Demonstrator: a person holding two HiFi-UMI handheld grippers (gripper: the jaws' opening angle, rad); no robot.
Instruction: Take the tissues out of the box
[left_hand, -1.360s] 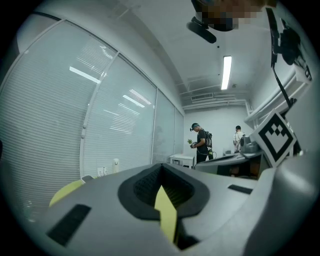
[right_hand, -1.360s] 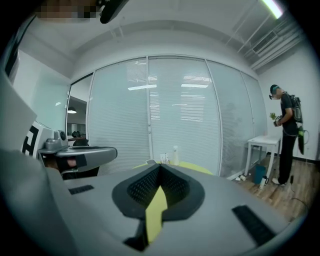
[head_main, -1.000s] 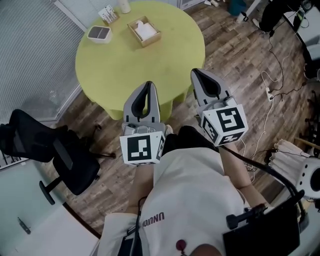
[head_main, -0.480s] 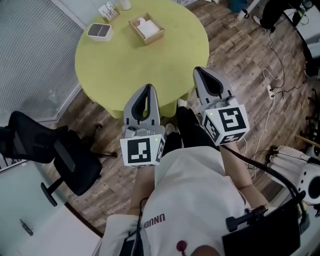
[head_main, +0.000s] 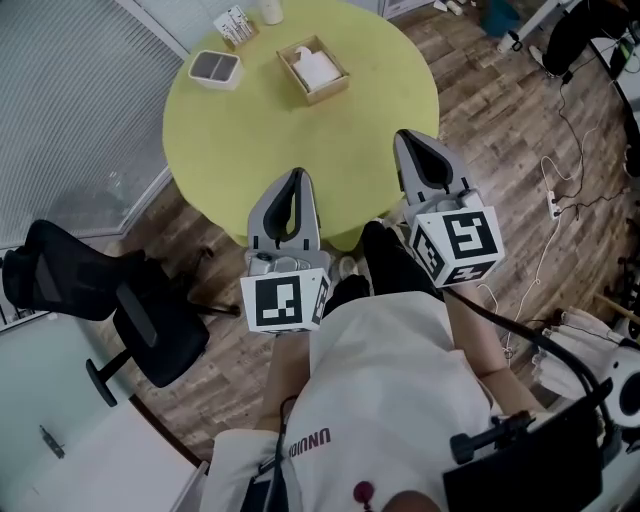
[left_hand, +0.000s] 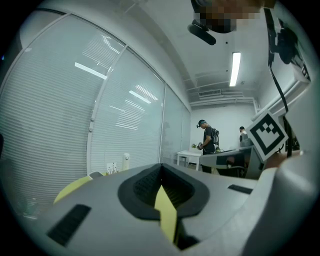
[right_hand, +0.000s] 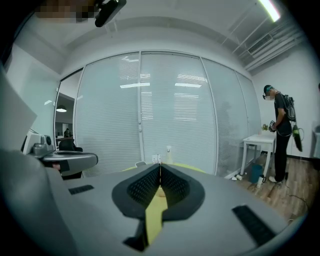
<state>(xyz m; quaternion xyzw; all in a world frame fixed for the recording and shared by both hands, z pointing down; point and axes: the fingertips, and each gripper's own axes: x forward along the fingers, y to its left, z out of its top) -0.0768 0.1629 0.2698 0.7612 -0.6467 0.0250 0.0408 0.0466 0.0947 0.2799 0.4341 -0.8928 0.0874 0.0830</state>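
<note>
Both grippers hang over the near rim of the round yellow-green table (head_main: 300, 150), side by side and well apart. The left gripper (head_main: 296, 176) has its jaws pressed together with nothing between them, and the right gripper (head_main: 408, 142) is closed on nothing in the same way. The wooden tissue box (head_main: 300, 86) stands on the far half of the table, ahead of the left gripper and slightly to its right, and ahead and to the left of the right gripper. White tissues (head_main: 318, 68) show in its open top. Only a bare stretch of table top lies between the jaws and the box. A grey tray (head_main: 215, 68) sits to the left of the box, farther left than the left gripper's line. Beyond it, at the far rim, are a small card holder (head_main: 236, 25) and a white cup (head_main: 270, 10). To the left of the left gripper, down on the wood floor, stands a black office chair (head_main: 135, 315), beside a wall of closed blinds (head_main: 70, 100). To the right of the right gripper, cables (head_main: 562, 150) and a power strip (head_main: 553, 203) trail across the floor. Far ahead of the right gripper, another person (right_hand: 278, 135) stands by a white desk (right_hand: 260, 142).
</note>
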